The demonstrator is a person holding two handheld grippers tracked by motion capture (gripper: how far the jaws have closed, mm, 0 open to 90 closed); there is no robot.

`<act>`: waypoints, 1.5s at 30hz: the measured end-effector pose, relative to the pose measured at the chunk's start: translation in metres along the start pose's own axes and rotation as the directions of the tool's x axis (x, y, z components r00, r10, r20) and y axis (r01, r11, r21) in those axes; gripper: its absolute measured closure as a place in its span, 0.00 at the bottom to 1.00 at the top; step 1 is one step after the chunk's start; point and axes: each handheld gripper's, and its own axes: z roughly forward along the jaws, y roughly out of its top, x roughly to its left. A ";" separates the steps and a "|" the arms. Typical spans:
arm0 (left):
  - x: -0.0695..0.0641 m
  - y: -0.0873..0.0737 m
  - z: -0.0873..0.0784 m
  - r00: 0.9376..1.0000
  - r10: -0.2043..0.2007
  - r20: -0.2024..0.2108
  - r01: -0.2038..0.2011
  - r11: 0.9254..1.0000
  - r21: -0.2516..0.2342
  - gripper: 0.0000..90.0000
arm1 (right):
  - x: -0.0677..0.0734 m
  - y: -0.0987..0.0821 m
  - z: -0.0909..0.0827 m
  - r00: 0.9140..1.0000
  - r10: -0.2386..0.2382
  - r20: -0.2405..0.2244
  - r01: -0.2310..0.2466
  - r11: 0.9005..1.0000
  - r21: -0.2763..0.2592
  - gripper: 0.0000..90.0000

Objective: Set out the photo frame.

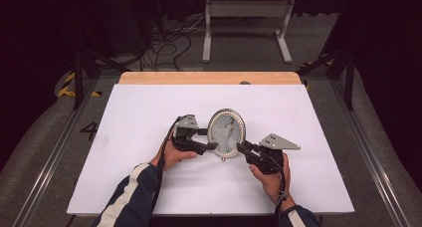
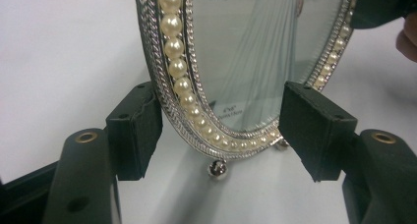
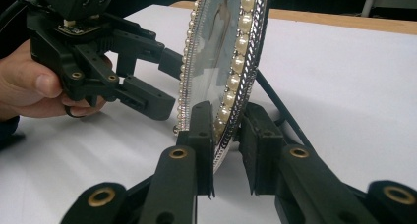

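An oval silver picture frame (image 1: 227, 132) with a pearl rim stands upright on the white table top (image 1: 149, 107), its picture facing the person. My right gripper (image 1: 243, 148) comes in from the right. It is shut on the frame's lower right rim (image 3: 235, 94), one pad on the front and one on the back. From the left, my left gripper (image 1: 209, 139) is open and straddles the lower left rim (image 2: 182, 86). Its pads (image 2: 135, 130) stand wide on either side of the frame. A small ball foot (image 2: 217, 169) rests on the table.
The white top lies on a wooden table whose bare edge (image 1: 209, 78) runs along the far side. Beyond it are a grey floor, loose cables (image 1: 169, 43) and a white metal stand (image 1: 246, 18). Metal rails (image 1: 370, 152) run along both sides of the table.
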 end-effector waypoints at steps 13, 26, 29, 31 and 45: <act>-0.001 0.007 0.010 1.000 0.010 0.021 -0.011 1.000 0.026 0.32 | 0.000 0.003 0.003 1.000 -0.016 -0.006 0.016 1.000 0.000 0.85; -0.001 0.006 0.003 1.000 0.013 0.006 -0.013 0.999 0.052 0.40 | 0.000 0.004 0.006 1.000 -0.008 0.014 0.008 1.000 0.002 0.85; -0.001 0.006 0.002 0.999 0.033 -0.039 -0.030 0.998 0.060 0.47 | 0.001 0.005 0.008 1.000 -0.019 0.017 0.019 1.000 0.001 0.85; 0.001 0.007 -0.001 0.998 0.035 -0.044 -0.033 0.999 0.043 0.51 | 0.001 0.005 0.008 1.000 -0.021 0.017 0.021 1.000 0.000 0.85; -0.001 0.013 -0.010 0.992 0.081 -0.094 -0.081 0.997 0.005 0.65 | 0.005 0.004 0.005 0.997 -0.031 0.066 0.033 0.999 -0.021 0.84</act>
